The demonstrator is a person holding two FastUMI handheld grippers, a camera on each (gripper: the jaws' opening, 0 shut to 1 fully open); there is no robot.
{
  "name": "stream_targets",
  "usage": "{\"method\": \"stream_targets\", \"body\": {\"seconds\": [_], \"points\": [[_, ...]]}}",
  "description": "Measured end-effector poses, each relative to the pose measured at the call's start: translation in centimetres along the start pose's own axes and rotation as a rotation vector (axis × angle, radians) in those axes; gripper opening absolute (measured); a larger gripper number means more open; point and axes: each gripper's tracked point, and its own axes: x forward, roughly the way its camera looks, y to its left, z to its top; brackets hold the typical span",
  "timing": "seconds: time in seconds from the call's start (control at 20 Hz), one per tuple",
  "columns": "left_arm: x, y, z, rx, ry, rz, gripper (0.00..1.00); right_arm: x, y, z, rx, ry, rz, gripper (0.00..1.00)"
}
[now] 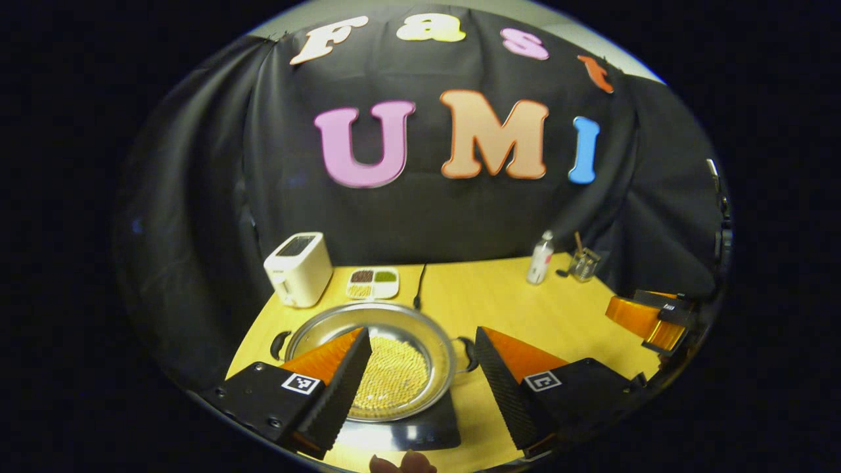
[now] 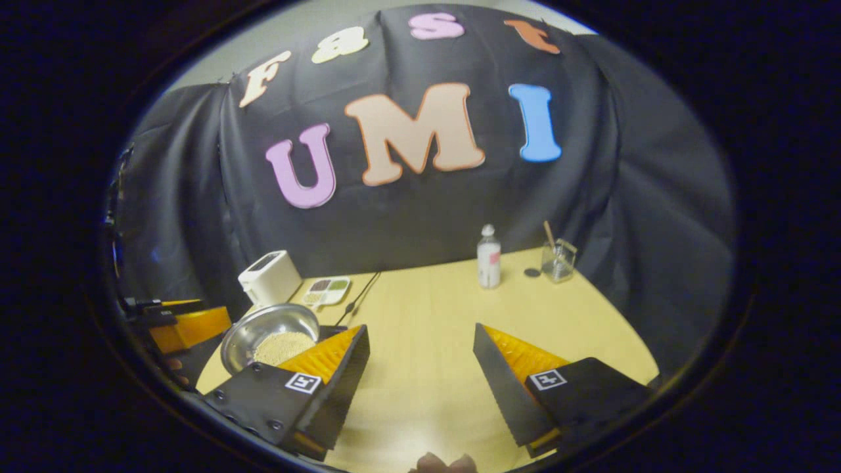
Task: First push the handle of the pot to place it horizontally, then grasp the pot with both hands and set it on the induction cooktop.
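Each hand-held gripper has two wedge-shaped fingers mounted on angular black housings. In the left gripper view, the left hand-held gripper (image 1: 422, 368) has ribbed, serrated inner finger faces. Each housing carries a small square black-and-white marker on top, and round screw heads sit along the left housing's edge. The right hand-held gripper (image 2: 420, 364) is built the same way, with matching markers and screws.

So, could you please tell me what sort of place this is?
Probably a mock kitchen set up in a recording booth: a wooden table against a draped black cloth, with a toaster, and a pot on a cooktop.
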Motion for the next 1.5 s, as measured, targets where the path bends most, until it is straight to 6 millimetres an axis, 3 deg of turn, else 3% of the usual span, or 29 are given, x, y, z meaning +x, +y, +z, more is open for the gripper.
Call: {"method": "stream_targets", "body": {"seconds": [0.15, 0.2, 0.35, 0.6, 0.75, 0.8, 0.9, 1.05, 1.3, 1.4, 1.5], "points": [[-3.2, -1.4, 3.9, -0.007, -0.102, -0.038, 0.96, -4.4, 0.7, 2.6, -0.012, -0.068, -0.013, 0.99], [-4.5, -1.5, 5.0, -0.015, -0.130, -0.042, 0.96, -5.9, 0.9, 3.3, -0.021, -0.093, -0.018, 0.94], [-8.4, -1.4, 6.7, -0.023, -0.207, -0.056, 0.96, -10.4, 2.8, 4.9, -0.061, -0.157, -0.011, 0.94], [-13.2, -1.6, 7.4, -0.027, -0.291, -0.070, 0.95, -17.2, 5.6, 7.4, -0.092, -0.275, 0.004, 0.94], [-15.4, -1.4, 7.2, -0.023, -0.316, -0.054, 0.95, -19.2, 6.1, 8.2, -0.147, -0.319, -0.001, 0.94], [-16.0, -1.3, 7.3, -0.034, -0.323, -0.048, 0.95, -19.7, 6.4, 8.5, -0.146, -0.323, 0.006, 0.99], [-16.7, -1.5, 7.8, -0.058, -0.339, -0.043, 0.95, -20.3, 6.6, 9.4, -0.121, -0.342, 0.021, 0.94], [-16.9, -2.8, 8.1, -0.049, -0.336, -0.040, 0.96, -21.0, 4.4, 10.5, -0.107, -0.361, 0.013, 0.96], [-16.0, -8.4, 8.6, -0.014, -0.320, -0.114, 0.96, -24.0, -1.5, 10.8, -0.059, -0.353, -0.049, 1.00], [-16.0, -10.3, 9.6, -0.015, -0.337, -0.138, 0.94, -24.6, -3.4, 10.7, -0.046, -0.353, -0.073, 0.96], [-16.2, -12.1, 9.7, -0.019, -0.335, -0.167, 0.96, -25.3, -4.7, 11.0, -0.037, -0.362, -0.091, 0.99]]}}
